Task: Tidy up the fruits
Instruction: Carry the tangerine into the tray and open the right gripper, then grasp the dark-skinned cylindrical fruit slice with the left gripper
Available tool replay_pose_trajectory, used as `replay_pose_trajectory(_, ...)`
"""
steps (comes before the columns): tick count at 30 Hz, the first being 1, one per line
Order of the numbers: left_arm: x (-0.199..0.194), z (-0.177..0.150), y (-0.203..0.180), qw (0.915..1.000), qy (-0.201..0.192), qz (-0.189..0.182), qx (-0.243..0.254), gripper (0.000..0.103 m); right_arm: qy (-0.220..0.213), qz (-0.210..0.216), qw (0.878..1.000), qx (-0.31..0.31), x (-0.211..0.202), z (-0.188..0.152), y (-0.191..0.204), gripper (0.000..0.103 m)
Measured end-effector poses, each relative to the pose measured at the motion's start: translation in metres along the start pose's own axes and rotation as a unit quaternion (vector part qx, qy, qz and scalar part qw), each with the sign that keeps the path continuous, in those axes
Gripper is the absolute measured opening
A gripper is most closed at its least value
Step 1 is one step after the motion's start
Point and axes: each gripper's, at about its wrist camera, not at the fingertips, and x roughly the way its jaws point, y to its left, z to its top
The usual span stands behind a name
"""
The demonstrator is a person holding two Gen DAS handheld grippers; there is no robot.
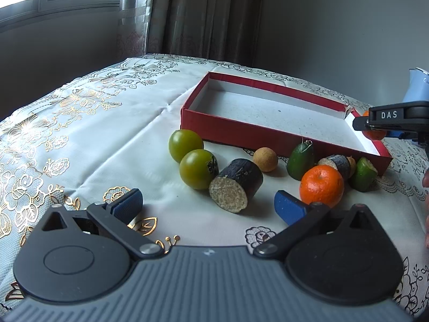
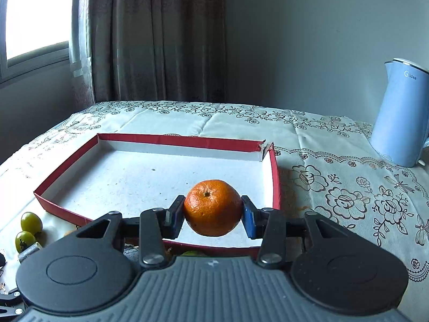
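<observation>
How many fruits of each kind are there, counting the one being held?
Oranges: 2 (one held)
Round green fruits: 2
Oval green fruits: 2
Small tan balls: 2
Dark cane pieces: 2
Total: 10

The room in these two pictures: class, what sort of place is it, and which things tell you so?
Probably a room in a home. A floral embroidered tablecloth covers the table, heavy curtains hang beside a window, and a pale blue electric kettle stands near the wall.
</observation>
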Motion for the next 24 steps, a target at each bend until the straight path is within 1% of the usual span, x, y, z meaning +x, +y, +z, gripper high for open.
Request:
replay_pose_trajectory(6, 0.000, 0.000, 0.000, 1.0000, 0.002, 0.001, 0.002, 0.103, 0.008, -0.011, 1.000, 0.002, 0.023, -0.002, -0.007, 0.044)
replay_pose_trajectory(7, 0.001, 0.000, 0.000, 1.0000, 0.002, 0.002, 0.003, 0.103, 0.012, -0.013, 1.000, 0.002, 0.026, -0.004, -0.008, 0.050)
replay_pose_trajectory(8, 0.001, 0.000, 0.000, 1.0000, 0.003, 0.002, 0.003, 0.103, 0.013, -0.016, 1.000, 0.001, 0.027, -0.005, -0.008, 0.062)
replay_pose_trajectory(10, 0.001, 0.000, -0.001, 1.0000, 0.004, 0.003, 0.005, 0.103, 0.002, -0.024, 1.000, -0.001, 0.023, -0.005, -0.008, 0.076)
replay_pose_trajectory(11, 0.001, 0.000, -0.001, 1.0000, 0.004, 0.003, 0.005, 0.103, -0.007, -0.027, 1.000, -0.002, 0.019, -0.004, -0.008, 0.081)
replay_pose_trajectory(13, 0.001, 0.000, 0.001, 1.0000, 0.003, -0.001, 0.003, 0.103, -0.026, -0.031, 0.999, -0.002, 0.007, -0.002, -0.008, 0.083)
replay_pose_trajectory(16, -0.001, 0.001, 0.010, 0.9997, 0.000, -0.021, -0.014, 0.103, -0.045, -0.024, 0.999, -0.006, -0.016, -0.006, -0.007, 0.083)
replay_pose_trajectory(18, -0.002, 0.001, 0.014, 0.9994, -0.001, -0.032, -0.017, 0.103, -0.045, -0.022, 0.999, -0.016, -0.032, -0.016, -0.005, 0.083)
replay_pose_trajectory(20, -0.003, 0.002, 0.015, 0.9991, 0.002, -0.040, -0.009, 0.103, -0.048, -0.024, 0.998, -0.022, -0.046, -0.029, -0.005, 0.083)
replay_pose_trajectory(22, -0.003, 0.003, 0.016, 0.9989, 0.002, -0.047, -0.005, 0.103, -0.048, -0.021, 0.998, -0.024, -0.055, -0.042, -0.007, 0.087)
replay_pose_trajectory(24, -0.004, 0.003, 0.018, 0.9982, -0.002, -0.059, -0.011, 0.103, -0.050, -0.018, 0.998, -0.024, -0.057, -0.054, -0.009, 0.088)
